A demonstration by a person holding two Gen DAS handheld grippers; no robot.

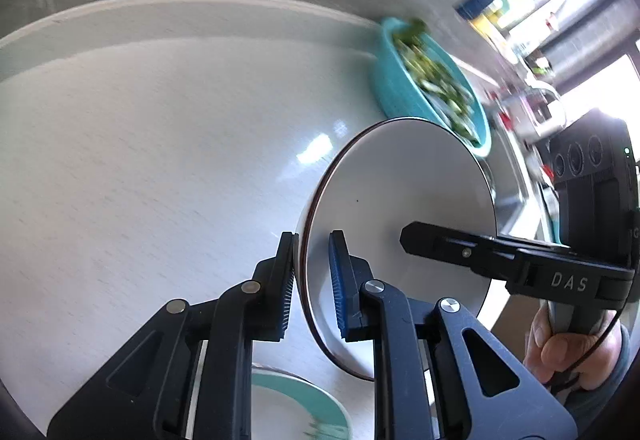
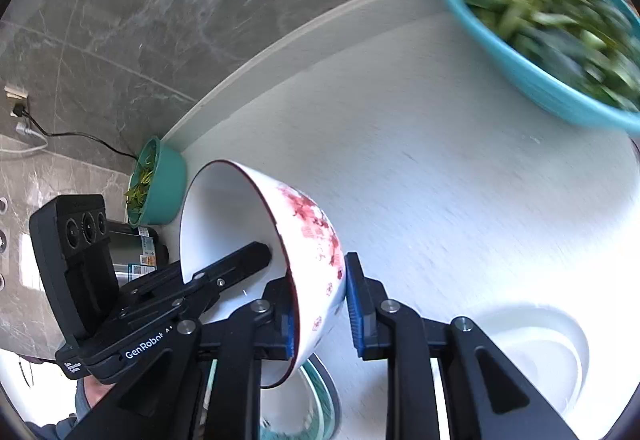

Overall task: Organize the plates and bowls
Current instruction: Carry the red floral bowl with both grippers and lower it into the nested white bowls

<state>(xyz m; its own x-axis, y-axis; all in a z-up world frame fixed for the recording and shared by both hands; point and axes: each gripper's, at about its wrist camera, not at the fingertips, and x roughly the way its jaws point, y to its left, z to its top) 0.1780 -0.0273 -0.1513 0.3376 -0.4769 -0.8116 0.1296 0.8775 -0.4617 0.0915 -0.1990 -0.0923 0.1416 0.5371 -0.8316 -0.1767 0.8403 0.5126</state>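
Two grippers are meeting at one bowl (image 1: 400,192) (image 2: 224,224), which is tipping on its side low in both views, above the counter (image 1: 160,160) (image 2: 440,160). The left gripper (image 1: 314,240) is straddling the rim with its jaws parted: the outer pad is touching the wall, while the blue pad is standing off inside. The right gripper (image 2: 316,268) is pinching the wall near the rim, one pad inside and one against the painted outside.

Open counter is stretching wide to the left and centre of the left view, ending at a pale raised ledge under a grey marble wall (image 2: 120,20). A teal basin (image 1: 384,88) (image 2: 520,60) of greens is crowding the upper right, and a smaller teal bowl (image 2: 164,192) is sitting at the ledge, middle left in the right view. Below the grippers a teal-rimmed plate (image 1: 320,400) (image 2: 324,396) is lying, with white plates (image 2: 540,340) near it at lower right.

The bowl is glossy white with a dark red rim and red blossoms outside; the counter is showing a fine matte grain.
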